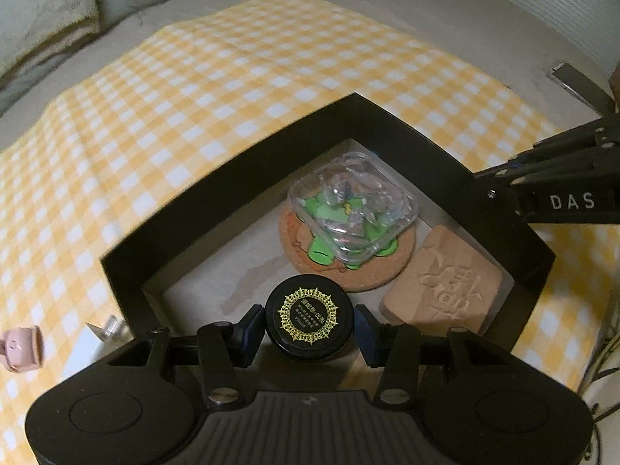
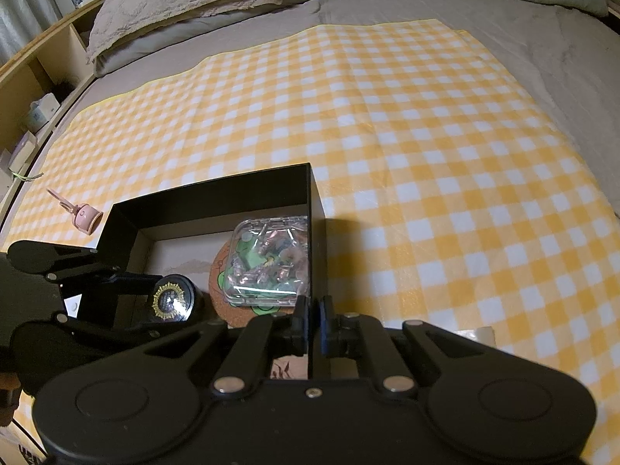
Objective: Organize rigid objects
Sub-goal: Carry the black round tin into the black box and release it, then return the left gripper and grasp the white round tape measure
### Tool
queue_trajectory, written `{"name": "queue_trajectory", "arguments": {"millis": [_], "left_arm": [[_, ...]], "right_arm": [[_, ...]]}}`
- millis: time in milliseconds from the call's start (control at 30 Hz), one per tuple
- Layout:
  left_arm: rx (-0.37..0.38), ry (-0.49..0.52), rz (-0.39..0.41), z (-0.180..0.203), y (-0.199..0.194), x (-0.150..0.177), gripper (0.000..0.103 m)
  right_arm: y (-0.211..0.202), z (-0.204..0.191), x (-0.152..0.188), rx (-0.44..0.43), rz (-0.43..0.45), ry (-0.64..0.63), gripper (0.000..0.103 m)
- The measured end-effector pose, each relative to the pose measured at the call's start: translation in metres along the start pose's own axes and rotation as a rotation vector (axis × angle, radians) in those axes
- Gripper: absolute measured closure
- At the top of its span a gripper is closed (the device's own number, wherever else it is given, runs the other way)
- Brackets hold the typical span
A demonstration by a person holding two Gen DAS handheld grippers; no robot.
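**Lighting and Image Quality**

Illumination is dim, warm and indoor. The box [image 2: 217,201] casts a soft shadow rightward onto the checked cloth [image 2: 426,155]. Glare marks the clear case [image 1: 350,213] and the tin lid [image 1: 309,317]. Both views show strong fisheye curvature with dark corners. The left-wrist view is smeared at its left edge; the pink cup [image 1: 21,350] is blurred.

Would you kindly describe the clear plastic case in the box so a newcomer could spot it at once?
On the yellow-and-white checked cloth stands an open black box. In its far corner lies a round cork coaster printed with green shapes, and the clear plastic case rests on top of it. Unlike the tan carved block beside it, it is see-through, with small shiny pieces inside.
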State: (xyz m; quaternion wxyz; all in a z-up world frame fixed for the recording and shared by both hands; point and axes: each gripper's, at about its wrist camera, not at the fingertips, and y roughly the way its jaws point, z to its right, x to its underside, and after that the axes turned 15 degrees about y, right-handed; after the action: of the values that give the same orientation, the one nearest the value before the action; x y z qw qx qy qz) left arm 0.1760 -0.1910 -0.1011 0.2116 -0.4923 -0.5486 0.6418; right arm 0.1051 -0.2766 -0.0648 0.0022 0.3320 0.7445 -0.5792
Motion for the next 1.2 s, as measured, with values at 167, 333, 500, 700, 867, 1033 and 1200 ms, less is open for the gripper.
{"name": "queue_trajectory", "arguments": {"millis": [167, 333, 500, 700, 867, 1033, 1200], "left_arm": [[0.025, -0.019, -0.018, 0.003, 0.006, 0.002, 0.052], [0.044, -0.04, -0.017, 0.003, 0.002, 0.003, 0.052], [0.044, -0.049, -0.017, 0.003, 0.0, 0.003, 0.052], [0.09, -0.098, 0.013, -0.002, -0.008, 0.002, 0.038], [0.074, -0.096, 0.046, 0.0, -0.023, -0.002, 0.027], [0.058, -0.133, 0.105, -0.008, -0.047, 0.002, 0.017], [0.018, -0.184, 0.2, -0.018, -0.084, 0.008, 0.003]], "right_arm": [[0.001, 0.0, 0.0, -0.006, -0.001, -0.003, 0.096], [0.0, 0.002, 0.0, -0.013, -0.002, -0.001, 0.096], [0.0, 0.004, 0.0, -0.018, -0.004, 0.002, 0.096], [0.0, 0.004, -0.001, -0.024, -0.005, 0.003, 0.096], [0.0, 0.004, -0.001, -0.026, -0.005, 0.004, 0.095], [0.0, 0.003, -0.001, -0.025, -0.005, 0.0, 0.095], [0.0, 0.003, -0.001, -0.026, -0.006, 0.0, 0.095]]}}
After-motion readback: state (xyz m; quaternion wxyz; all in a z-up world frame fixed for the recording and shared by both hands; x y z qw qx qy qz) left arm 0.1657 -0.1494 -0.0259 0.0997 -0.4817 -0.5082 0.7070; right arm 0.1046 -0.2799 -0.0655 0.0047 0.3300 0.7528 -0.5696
